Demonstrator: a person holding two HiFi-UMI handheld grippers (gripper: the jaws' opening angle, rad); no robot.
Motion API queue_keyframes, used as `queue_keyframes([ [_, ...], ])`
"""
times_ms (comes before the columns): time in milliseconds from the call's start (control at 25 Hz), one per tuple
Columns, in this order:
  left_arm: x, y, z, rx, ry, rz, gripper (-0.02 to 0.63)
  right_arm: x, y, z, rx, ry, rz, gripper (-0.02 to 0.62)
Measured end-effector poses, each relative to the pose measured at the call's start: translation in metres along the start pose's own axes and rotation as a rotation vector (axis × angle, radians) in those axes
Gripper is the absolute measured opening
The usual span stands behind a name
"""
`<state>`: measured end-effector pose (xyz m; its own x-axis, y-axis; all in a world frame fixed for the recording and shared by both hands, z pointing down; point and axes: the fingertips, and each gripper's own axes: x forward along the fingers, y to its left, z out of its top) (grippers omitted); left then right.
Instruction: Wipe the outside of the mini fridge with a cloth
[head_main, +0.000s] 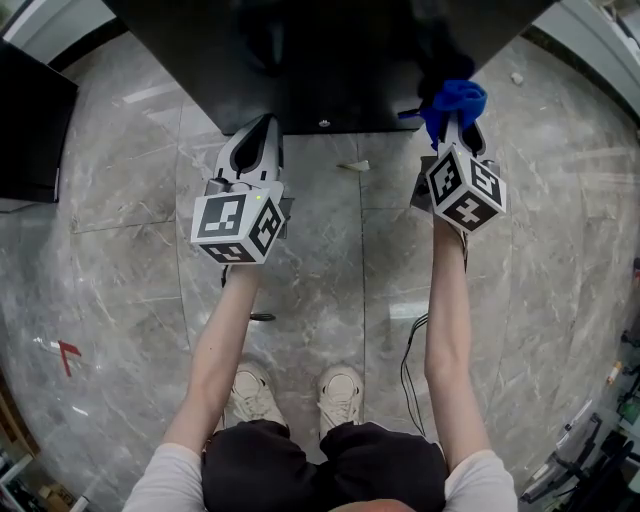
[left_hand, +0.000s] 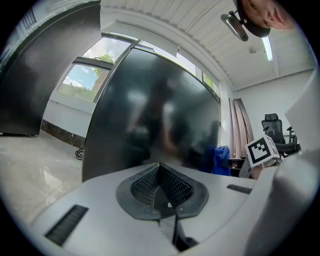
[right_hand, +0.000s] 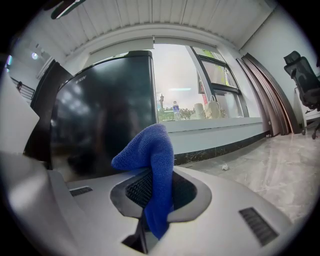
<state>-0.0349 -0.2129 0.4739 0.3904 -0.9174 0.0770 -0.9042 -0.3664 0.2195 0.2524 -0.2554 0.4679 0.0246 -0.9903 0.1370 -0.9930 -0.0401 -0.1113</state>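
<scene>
The mini fridge (head_main: 330, 60) is a glossy black box standing on the marble floor in front of me. It fills the middle of the left gripper view (left_hand: 150, 115) and the left half of the right gripper view (right_hand: 100, 130). My right gripper (head_main: 455, 125) is shut on a blue cloth (head_main: 455, 103), held at the fridge's right front corner. The cloth (right_hand: 152, 165) sticks up from between the pads. My left gripper (head_main: 262, 125) is shut on nothing, its tips close to the fridge's near face. From the left gripper (left_hand: 161, 172), the cloth (left_hand: 220, 160) shows at the right.
A second black cabinet (head_main: 30, 120) stands at the left. A paper scrap (head_main: 355, 166) and a black cable (head_main: 410, 350) lie on the floor near my feet (head_main: 295, 395). A window wall and an office chair (right_hand: 305, 75) are at the right.
</scene>
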Motion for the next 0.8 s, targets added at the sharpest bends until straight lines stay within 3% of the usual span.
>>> queue_keyframes([
  [200,-0.012,0.012,0.000,-0.014,-0.008,0.019,0.005,-0.026,0.042,-0.015,0.027,0.016,0.090,0.081],
  [400,-0.030,0.036,-0.001,-0.024,-0.009,0.064,0.005,-0.037,0.107,-0.044,0.042,0.077,0.206,0.081],
  [600,-0.051,0.066,-0.001,0.044,-0.031,0.109,0.005,-0.035,0.180,-0.061,0.066,0.110,0.341,0.081],
  [800,-0.069,0.101,-0.002,0.031,-0.066,0.150,0.005,-0.034,0.256,-0.083,0.092,0.136,0.444,0.081],
])
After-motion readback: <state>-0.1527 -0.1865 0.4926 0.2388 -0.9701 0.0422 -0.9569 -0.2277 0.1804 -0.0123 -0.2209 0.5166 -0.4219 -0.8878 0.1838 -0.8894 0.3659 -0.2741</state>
